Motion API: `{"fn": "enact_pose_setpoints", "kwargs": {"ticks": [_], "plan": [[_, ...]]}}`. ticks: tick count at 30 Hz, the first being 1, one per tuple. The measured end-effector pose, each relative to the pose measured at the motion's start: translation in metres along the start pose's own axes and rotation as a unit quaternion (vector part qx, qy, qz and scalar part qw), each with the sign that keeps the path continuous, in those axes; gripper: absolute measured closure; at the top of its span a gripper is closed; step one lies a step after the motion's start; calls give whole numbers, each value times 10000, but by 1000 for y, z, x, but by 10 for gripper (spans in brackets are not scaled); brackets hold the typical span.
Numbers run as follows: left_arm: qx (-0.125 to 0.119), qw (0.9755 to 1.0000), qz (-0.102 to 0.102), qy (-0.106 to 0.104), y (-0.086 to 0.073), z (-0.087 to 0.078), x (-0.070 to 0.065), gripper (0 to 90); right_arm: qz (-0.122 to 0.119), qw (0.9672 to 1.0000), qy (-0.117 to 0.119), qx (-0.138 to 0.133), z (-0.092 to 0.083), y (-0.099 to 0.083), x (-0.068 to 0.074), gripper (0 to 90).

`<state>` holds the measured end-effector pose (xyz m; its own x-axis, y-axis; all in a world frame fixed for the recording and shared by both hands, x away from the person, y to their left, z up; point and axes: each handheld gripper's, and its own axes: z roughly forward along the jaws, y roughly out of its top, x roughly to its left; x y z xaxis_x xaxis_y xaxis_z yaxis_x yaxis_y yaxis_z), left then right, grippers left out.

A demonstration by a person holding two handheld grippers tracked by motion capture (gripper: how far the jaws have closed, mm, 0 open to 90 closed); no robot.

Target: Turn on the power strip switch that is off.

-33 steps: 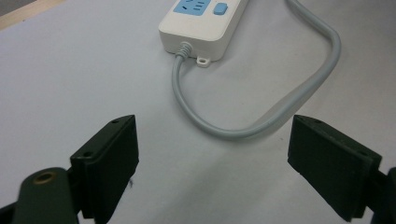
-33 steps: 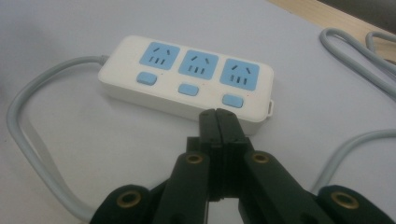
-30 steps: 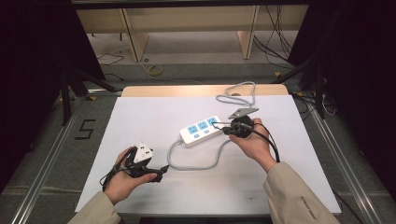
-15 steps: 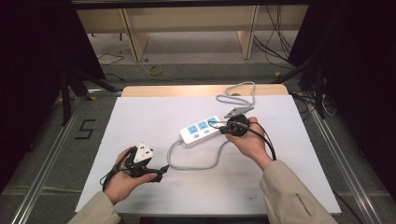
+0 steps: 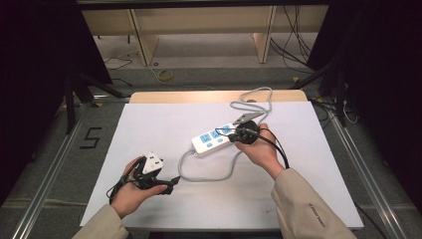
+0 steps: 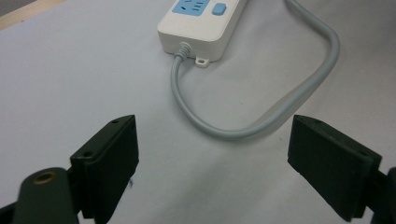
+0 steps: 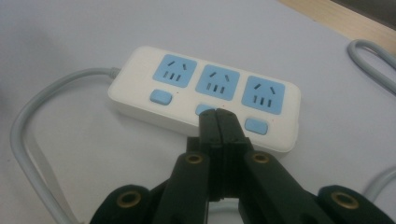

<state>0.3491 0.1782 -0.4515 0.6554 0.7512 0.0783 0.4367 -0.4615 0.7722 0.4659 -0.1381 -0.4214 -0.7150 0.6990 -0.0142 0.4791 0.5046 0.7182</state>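
Right gripper view, closed right gripper at one three-socket power strip, left gripper open.

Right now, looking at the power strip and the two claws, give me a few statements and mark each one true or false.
1. The right claw is shut, its tip at the middle switch of the power strip. True.
2. The left claw is clamped on the grey cable. False: its jaws stand wide apart over the white sheet, nothing between them.
3. The power strip has three blue sockets. True.
4. A plug sits in the middle socket. False: all three sockets are empty.
5. The strip's cable loops toward the person's side of the table. True.
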Motion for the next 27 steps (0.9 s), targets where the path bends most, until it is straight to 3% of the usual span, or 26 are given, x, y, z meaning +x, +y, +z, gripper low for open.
{"fn": "enact_pose_setpoints", "kwargs": {"ticks": [27], "plan": [[-2,10000,1,-12,0,0,0,160,-66,9998,125,113,18,14,11,900]]}}
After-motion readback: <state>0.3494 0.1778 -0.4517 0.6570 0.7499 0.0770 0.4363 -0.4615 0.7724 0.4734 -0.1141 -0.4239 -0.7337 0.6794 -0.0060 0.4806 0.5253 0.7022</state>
